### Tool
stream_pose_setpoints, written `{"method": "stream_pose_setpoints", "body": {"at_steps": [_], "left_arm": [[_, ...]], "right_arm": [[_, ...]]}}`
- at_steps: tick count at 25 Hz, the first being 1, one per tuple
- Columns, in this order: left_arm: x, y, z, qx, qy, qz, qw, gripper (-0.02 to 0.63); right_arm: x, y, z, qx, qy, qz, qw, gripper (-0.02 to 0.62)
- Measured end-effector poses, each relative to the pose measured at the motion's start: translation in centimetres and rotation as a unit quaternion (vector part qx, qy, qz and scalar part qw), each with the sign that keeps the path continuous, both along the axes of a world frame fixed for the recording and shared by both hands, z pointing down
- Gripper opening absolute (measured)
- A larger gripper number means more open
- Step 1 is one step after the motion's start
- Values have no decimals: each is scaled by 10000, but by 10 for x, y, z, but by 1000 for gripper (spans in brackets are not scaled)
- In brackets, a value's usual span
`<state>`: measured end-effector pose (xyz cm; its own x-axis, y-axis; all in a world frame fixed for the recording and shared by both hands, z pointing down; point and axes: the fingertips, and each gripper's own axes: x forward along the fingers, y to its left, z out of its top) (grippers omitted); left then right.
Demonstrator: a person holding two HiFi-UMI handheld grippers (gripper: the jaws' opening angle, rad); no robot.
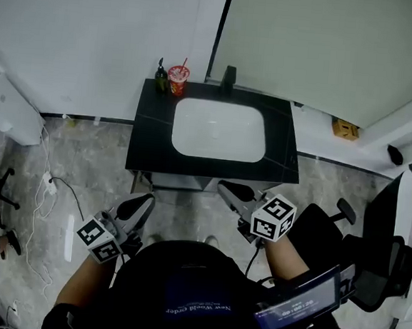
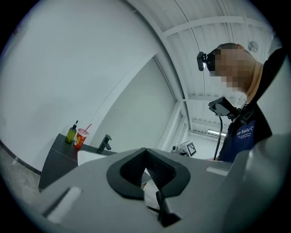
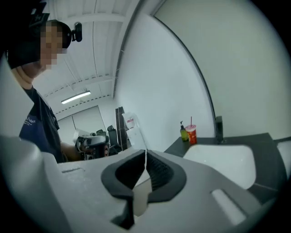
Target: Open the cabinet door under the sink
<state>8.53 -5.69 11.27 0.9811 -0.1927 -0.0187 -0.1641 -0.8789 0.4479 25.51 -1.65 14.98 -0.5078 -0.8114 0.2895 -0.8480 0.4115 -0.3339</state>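
Head view: cabinet door (image 1: 178,182), just under sink (image 1: 220,129) front (barely visible), prob. light, rigid, hinged, so hook its free edge/handle; left gripper (image 1: 143,206) & right gripper (image 1: 230,192) hover near sink front, both clenched, empty.

My head camera looks steeply down, sink (image 1: 220,129) at twelve o'clock; both gripper views face forward from near me, sharing that sink

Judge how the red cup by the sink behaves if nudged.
The red cup looks tall, narrow and disposable: probably light and tippy. It stands beside a green bottle; a push might knock both.
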Motion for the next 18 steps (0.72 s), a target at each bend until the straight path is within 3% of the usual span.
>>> {"method": "stream_pose_setpoints", "body": {"at_steps": [9,18], "left_arm": [[50,4,-65,537,66,-59,9985,3],[70,5,-100,939,298,-114,9951,3]], "right_arm": [[84,38,-83,958,111,783,9922,3],[126,55,-125,1371,-246,1272,9820,0]]}}
